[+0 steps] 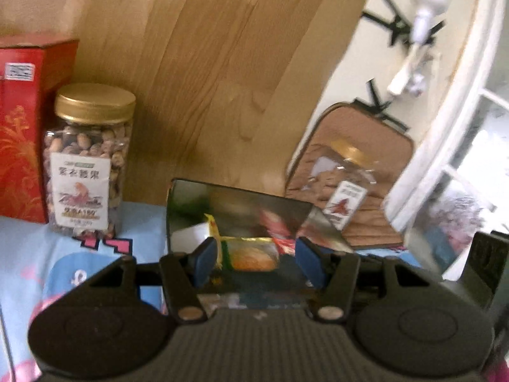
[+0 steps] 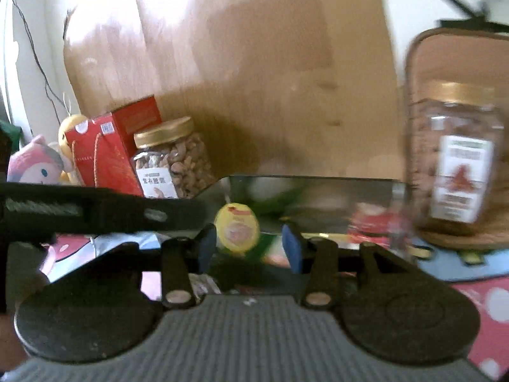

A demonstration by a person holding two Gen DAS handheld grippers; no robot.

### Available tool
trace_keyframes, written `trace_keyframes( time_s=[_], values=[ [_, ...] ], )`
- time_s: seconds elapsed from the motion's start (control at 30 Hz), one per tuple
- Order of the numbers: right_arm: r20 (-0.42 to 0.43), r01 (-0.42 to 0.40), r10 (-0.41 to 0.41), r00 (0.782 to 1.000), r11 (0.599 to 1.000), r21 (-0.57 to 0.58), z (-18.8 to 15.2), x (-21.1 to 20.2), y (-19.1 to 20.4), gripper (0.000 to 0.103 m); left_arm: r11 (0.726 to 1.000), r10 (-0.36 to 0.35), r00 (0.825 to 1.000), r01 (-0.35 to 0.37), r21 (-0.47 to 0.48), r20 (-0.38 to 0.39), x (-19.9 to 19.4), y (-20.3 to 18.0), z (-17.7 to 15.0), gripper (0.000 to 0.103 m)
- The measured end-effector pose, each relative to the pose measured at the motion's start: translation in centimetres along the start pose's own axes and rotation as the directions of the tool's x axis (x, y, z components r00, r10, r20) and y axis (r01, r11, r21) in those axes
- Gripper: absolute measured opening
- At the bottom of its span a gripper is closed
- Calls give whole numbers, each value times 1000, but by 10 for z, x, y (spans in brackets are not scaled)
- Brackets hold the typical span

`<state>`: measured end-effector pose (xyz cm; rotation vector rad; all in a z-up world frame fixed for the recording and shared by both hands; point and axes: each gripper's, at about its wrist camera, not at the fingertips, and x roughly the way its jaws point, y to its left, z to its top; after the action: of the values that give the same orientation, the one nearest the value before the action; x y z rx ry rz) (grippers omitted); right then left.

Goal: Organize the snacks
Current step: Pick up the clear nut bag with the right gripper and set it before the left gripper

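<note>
Taking the clear plastic bin (image 1: 238,203) as the landmark, the left wrist view shows, far to its left, a red cardboard box (image 1: 22,127), then a clear plastic nut jar with a gold screw lid (image 1: 89,159) standing upright just beside the box. The left gripper (image 1: 254,256) has its blue pads on either side of a flat snack packet with a green and yellow wrapper (image 1: 251,253), which sits at the bin's near edge; the pads appear to touch it, so it looks clamped. Right of the bin, a second gold-lidded jar (image 1: 345,184) stands before a tan woven basket (image 1: 350,172).

The right wrist view alone shows a pink plush toy (image 2: 31,162) and a yellow plush (image 2: 71,127) left of the red box. The right gripper (image 2: 249,248) has a round yellow snack cup (image 2: 237,227) between its blue pads, in front of the bin; blur keeps me from telling whether they press on it. The left gripper's black body crosses the left side of this view.
</note>
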<state>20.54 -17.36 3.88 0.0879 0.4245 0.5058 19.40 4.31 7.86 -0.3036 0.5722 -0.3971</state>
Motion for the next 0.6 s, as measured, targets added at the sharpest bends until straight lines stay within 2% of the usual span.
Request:
trace_keyframes(
  time_s=[0.07,0.13,0.2,0.27,0.33,0.4,0.53,0.6],
  values=[
    [50,21,-23,998,999,25,-9,-34,-14,49,1000,-30,999,30,3,22,-23,-1,-15,58],
    [62,72,-77,995,995,68,-19,-61,-35,50,999,-35,999,35,5,12,-38,-2,-34,58],
    [42,129,-136,990,983,134,-32,-83,-62,50,1000,-27,1000,27,-2,-11,-47,-1,-57,58],
    [-19,163,-163,986,960,228,-43,-91,-89,52,999,-22,999,21,-32,-39,-52,3,-75,58],
    [-80,166,-149,986,942,291,-53,-88,-106,53,997,-26,997,21,-72,-73,-53,7,-89,58],
    [-136,173,-137,981,935,308,-61,-81,-112,53,995,-16,995,7,-96,-96,-55,11,-100,58],
    [-145,139,-105,984,960,243,-68,-64,-88,49,993,12,995,-24,-115,-99,-69,21,-107,58],
    [-159,75,-39,987,971,228,-69,-58,-69,41,993,32,995,-42,-114,-89,-78,25,-110,58]
  ],
)
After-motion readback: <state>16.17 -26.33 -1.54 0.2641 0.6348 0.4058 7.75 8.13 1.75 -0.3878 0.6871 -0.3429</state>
